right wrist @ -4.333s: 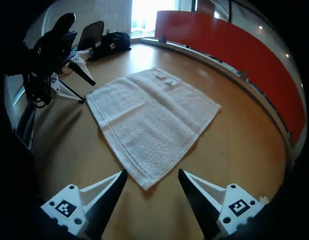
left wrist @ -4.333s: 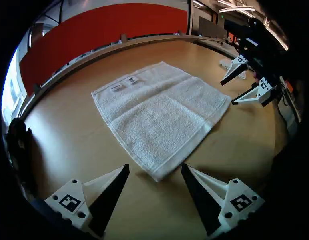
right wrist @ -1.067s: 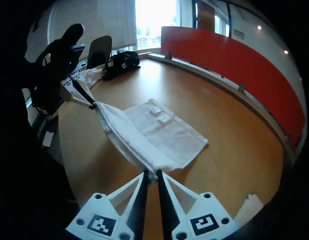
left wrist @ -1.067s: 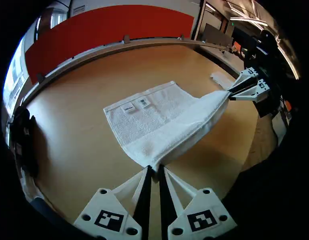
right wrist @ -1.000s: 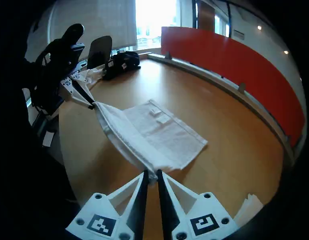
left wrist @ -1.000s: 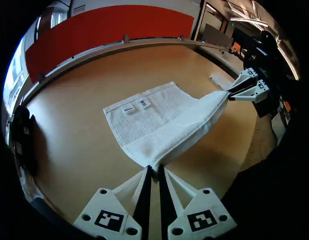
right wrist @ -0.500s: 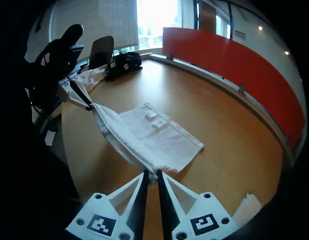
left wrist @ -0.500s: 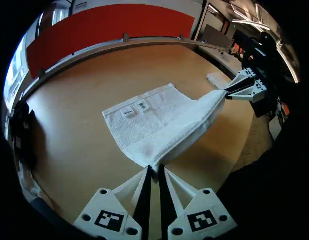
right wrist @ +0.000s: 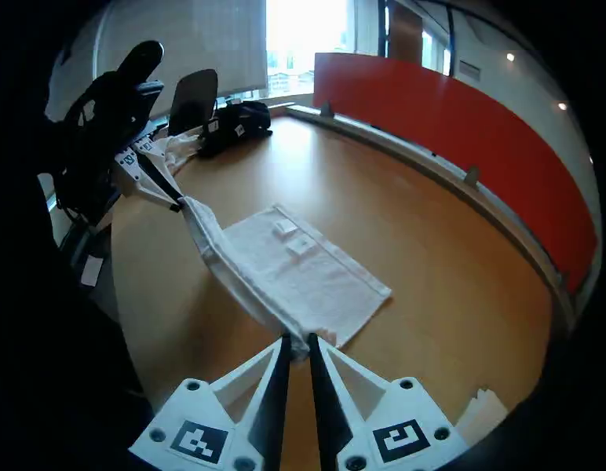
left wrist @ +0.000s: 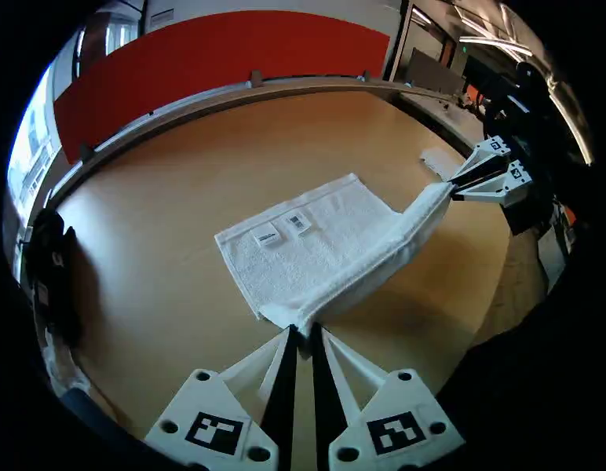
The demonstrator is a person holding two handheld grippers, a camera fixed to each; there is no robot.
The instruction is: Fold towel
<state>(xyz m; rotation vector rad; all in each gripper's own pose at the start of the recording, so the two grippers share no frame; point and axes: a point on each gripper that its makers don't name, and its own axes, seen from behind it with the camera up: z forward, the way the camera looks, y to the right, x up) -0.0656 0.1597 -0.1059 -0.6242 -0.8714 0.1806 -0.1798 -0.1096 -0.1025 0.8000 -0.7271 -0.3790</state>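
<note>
— Since a second ago we've carried the lifted edge of the towel (left wrist: 326, 251) farther over its flat half on the table (left wrist: 146, 235).
— Agreed. Our left gripper (left wrist: 303, 331) and right gripper (right wrist: 297, 339) each pinch a corner, closed on cloth.
— If we move unevenly, that edge could sag and land skewed.

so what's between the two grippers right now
The lifted edge of the white towel spans from the left gripper to the right gripper, each shut on a corner; the left gripper view shows it.
</note>
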